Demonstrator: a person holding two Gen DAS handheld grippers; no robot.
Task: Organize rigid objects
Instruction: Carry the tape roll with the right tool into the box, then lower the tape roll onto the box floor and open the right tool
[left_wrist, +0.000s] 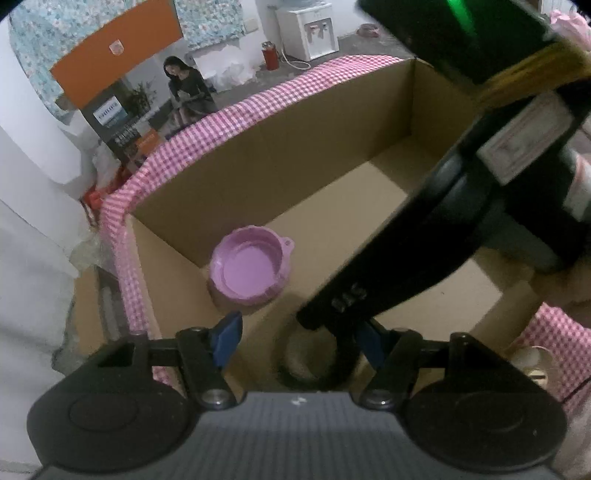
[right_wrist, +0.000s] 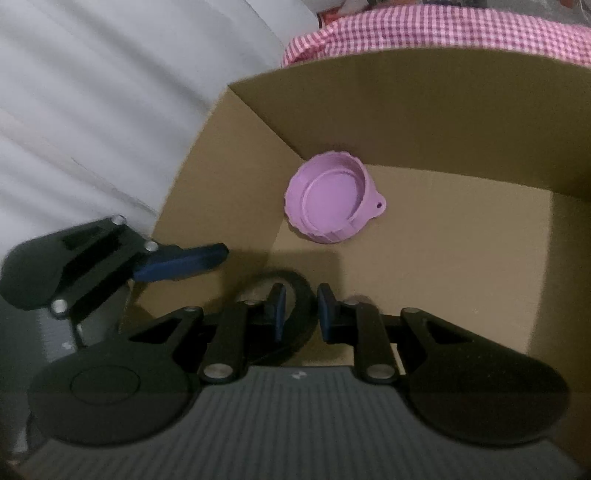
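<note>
Only left wrist cam shows water dispenser (left_wrist: 308, 31) behind box (left_wrist: 258, 155).

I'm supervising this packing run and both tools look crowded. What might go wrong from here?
1. The right gripper, which appears to pinch the black ring, crosses just ahead of the open left gripper; the two may knock together.
2. Once released, the ring may roll or slide into the purple lid lying on the cardboard box floor.

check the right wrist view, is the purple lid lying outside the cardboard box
No, the purple lid lies open side up on the floor of the cardboard box, near its back corner.
</note>
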